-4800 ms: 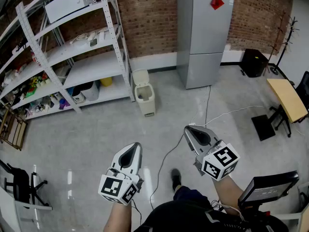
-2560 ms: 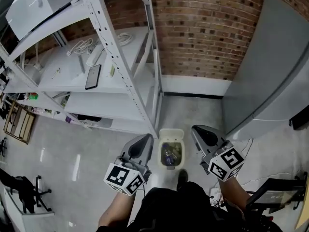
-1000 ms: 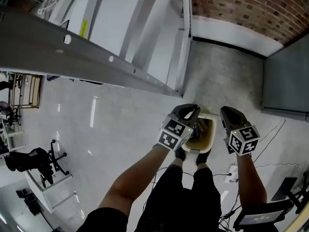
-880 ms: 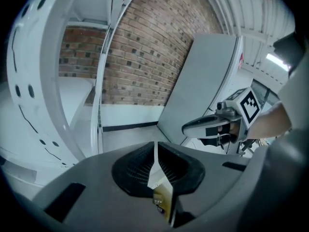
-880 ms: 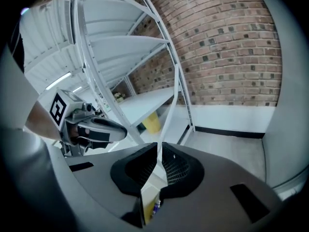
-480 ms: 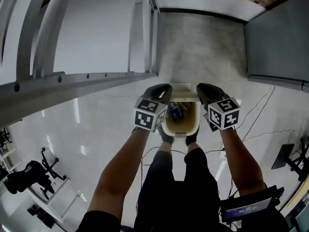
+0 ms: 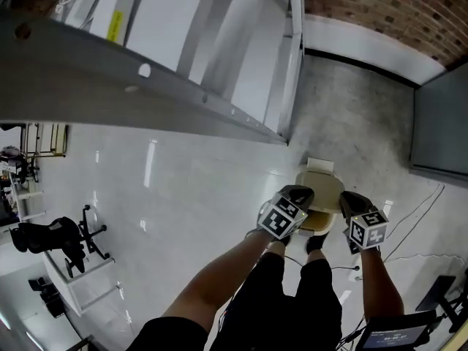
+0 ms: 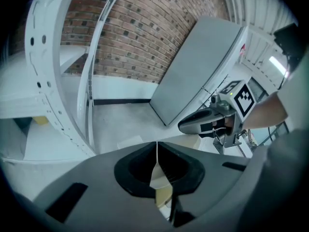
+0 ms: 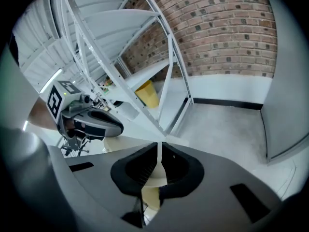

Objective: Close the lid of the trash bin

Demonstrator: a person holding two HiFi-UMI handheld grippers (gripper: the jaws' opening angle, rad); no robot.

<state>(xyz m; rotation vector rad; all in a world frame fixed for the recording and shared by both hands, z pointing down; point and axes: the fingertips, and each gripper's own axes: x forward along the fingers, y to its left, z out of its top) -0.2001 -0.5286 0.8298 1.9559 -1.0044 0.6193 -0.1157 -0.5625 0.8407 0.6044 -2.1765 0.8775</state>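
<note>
The cream trash bin (image 7: pixel 320 189) stands on the floor beside the shelf post, right in front of the person's feet. Its lid (image 7: pixel 322 198) lies over the opening and nothing inside shows. My left gripper (image 7: pixel 295 194) is at the bin's left edge and my right gripper (image 7: pixel 349 200) at its right edge, both low over the lid. Each has its jaws pressed together with nothing between them. In the left gripper view, cream plastic (image 8: pixel 189 142) shows just past the left gripper (image 8: pixel 157 147), with the right gripper (image 8: pixel 205 122) opposite. In the right gripper view, the lid (image 9: pixel 110 144) lies below the right gripper (image 9: pixel 159 147).
A white metal shelf rack (image 7: pixel 219 64) looms close on the left and overhead. The grey fridge (image 7: pixel 439 130) stands to the right and a brick wall (image 7: pixel 380 6) behind. A cable (image 7: pixel 417 203) trails on the floor at right. An office chair (image 7: pixel 51 240) stands far left.
The bin was open with rubbish showing half a second ago; now the lid covers it. Both grippers have dropped lower onto the bin's top, and the head camera has swung back.
</note>
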